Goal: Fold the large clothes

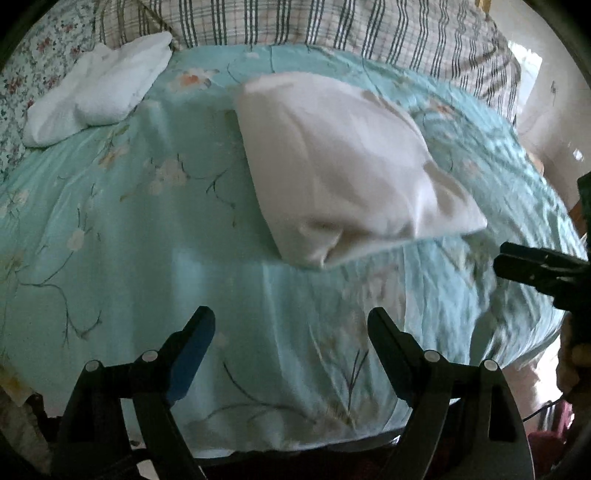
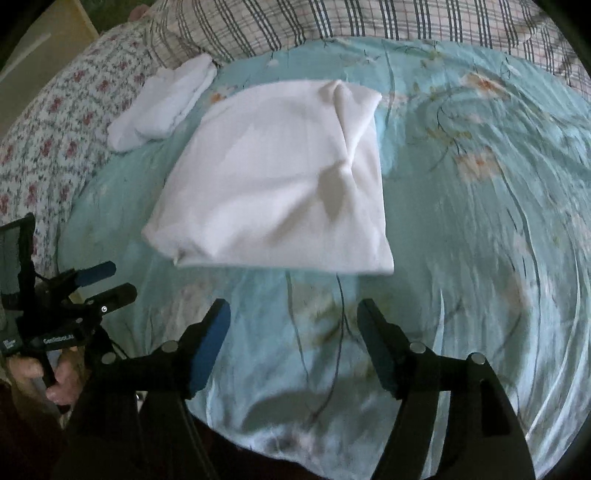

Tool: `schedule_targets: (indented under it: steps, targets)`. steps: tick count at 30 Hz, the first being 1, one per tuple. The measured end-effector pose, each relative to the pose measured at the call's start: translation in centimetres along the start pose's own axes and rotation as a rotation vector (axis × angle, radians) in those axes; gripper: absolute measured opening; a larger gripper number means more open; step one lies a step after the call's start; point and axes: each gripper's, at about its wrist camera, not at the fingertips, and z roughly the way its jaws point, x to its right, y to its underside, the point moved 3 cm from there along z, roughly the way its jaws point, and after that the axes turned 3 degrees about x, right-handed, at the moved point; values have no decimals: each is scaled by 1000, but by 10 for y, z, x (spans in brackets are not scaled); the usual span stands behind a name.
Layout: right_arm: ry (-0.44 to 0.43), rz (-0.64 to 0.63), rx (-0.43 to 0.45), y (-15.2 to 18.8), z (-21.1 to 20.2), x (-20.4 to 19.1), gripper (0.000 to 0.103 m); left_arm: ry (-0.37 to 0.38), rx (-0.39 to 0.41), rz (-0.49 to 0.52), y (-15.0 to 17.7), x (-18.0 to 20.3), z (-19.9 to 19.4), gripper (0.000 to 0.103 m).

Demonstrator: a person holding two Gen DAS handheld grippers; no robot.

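Observation:
A white garment (image 1: 343, 166) lies folded into a rough rectangle on the turquoise floral bedspread (image 1: 147, 221); it also shows in the right wrist view (image 2: 280, 184). My left gripper (image 1: 291, 325) is open and empty, held above the bedspread short of the garment's near edge. My right gripper (image 2: 293, 314) is open and empty, just short of the garment's near edge. The right gripper also shows at the right edge of the left wrist view (image 1: 535, 266), the left gripper at the left of the right wrist view (image 2: 107, 282).
A smaller folded white cloth (image 1: 99, 88) lies at the far left of the bed, also in the right wrist view (image 2: 166, 103). A plaid quilt (image 1: 332, 26) lies along the far side. A floral sheet (image 2: 48, 147) covers the left side.

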Motion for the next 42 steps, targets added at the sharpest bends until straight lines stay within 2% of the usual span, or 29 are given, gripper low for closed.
schedule_targets:
  steps: [4, 7, 9, 11, 13, 18, 24, 30, 42]
  targets:
    - [-8, 2, 7, 0, -12, 1, 74, -24, 27, 22, -7, 0, -16, 85]
    - [-21, -16, 51, -11, -35, -6, 75, -53, 74, 49, -23, 3, -44, 85]
    - [-46, -52, 116, -22, -57, -16, 83, -66, 139, 82, -37, 8, -68, 89]
    - [-54, -87, 158, -29, -69, -22, 89, -82, 170, 113, -47, 11, -79, 103]
    - [-48, -117, 166, -35, -70, -26, 103, -104, 182, 137, -54, 13, -79, 103]
    - [-30, -116, 101, -30, -45, -24, 103, -203, 97, 140, -57, 13, -47, 102]
    - [-36, -85, 46, -24, -24, -16, 103, -230, 34, 97, -58, 3, -24, 102]
    - [-35, -80, 33, -31, -18, -14, 103, -222, 26, 88, -69, 5, -18, 102]
    - [-60, -132, 37, -64, -7, -20, 103, -202, 49, 113, -93, 17, -13, 102]
